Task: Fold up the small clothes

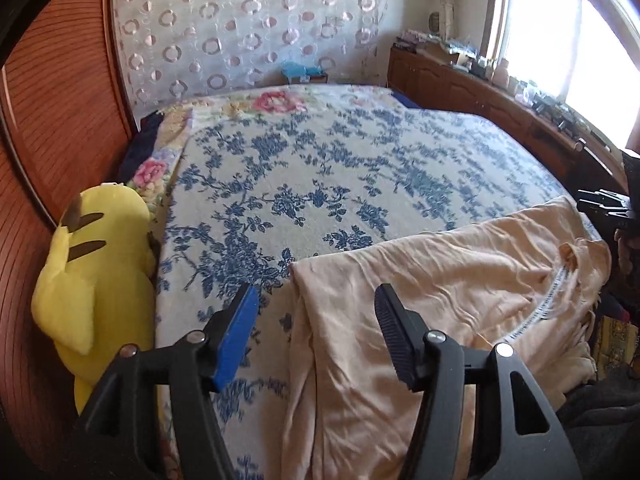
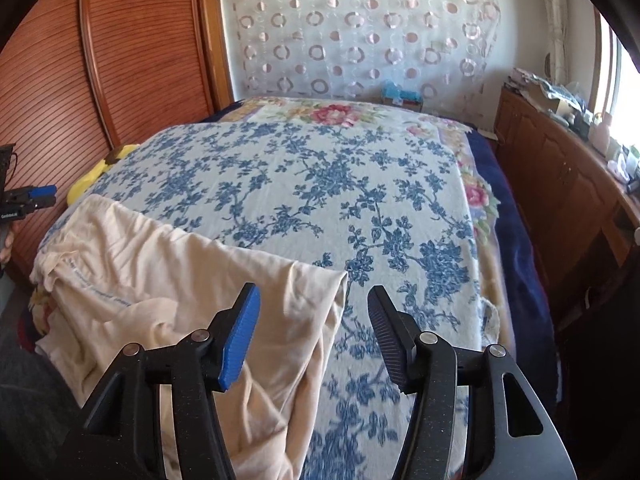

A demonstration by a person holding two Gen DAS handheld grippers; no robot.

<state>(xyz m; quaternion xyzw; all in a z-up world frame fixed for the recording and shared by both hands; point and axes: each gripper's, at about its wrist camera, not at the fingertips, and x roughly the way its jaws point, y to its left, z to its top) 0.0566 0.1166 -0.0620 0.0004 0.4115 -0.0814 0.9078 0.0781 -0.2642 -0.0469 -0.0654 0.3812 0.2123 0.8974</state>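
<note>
Loosely creased, the cream garment point(image 1: 420, 300) lies on the blue-flowered bedspread point(image 1: 320, 168), a printed waistband strip showing. Left gripper point(image 1: 316, 340) gapes wide over its edge; right gripper point(image 2: 314, 340) likewise, holding nothing.
</note>
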